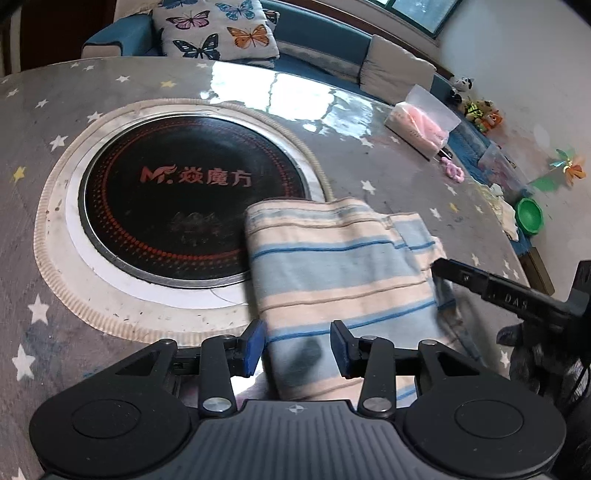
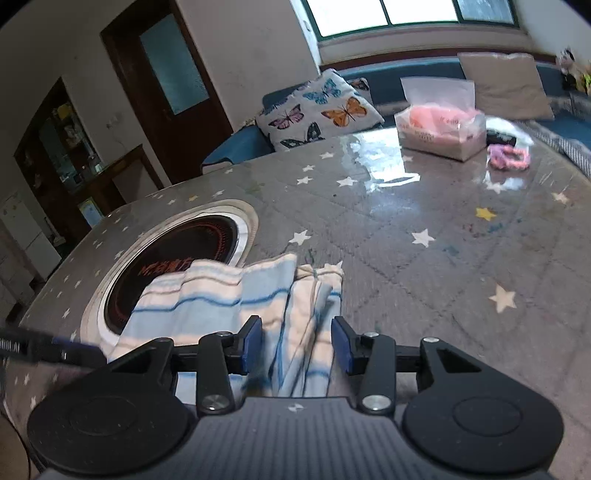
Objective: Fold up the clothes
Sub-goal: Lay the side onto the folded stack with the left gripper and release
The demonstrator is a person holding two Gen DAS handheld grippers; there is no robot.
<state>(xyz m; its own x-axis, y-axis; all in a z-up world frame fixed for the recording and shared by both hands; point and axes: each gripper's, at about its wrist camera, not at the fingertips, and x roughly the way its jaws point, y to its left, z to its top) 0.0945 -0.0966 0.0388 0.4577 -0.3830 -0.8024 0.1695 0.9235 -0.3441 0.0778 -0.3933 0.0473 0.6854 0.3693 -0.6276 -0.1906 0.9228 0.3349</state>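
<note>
Grey cloth with little white stars covers the round counter (image 1: 332,147), under a shiny clear sheet. Both grippers point down at a slant over the near side.

Closest to the left gripper (image 1: 298,347) lies the striped cloth (image 1: 340,258), folded flat, blue and cream. Its near end sits between the blue pads, but the jaws stand partly apart and do not pinch it. At the cloth's right edge is the right gripper (image 1: 443,267), reaching in from the right.

From the right wrist, the right gripper (image 2: 296,345) hangs over the bunched edge of the striped cloth (image 2: 229,295). Its jaws are partly apart too, with folds between them, and the pads do not seem to press.

Just past the cloth, its far corner lies over the black round stove plate (image 1: 184,192) set in the counter. Farther off sits a tissue pack (image 2: 439,129), then a butterfly pillow (image 1: 218,29) on the blue sofa (image 1: 325,48).
</note>
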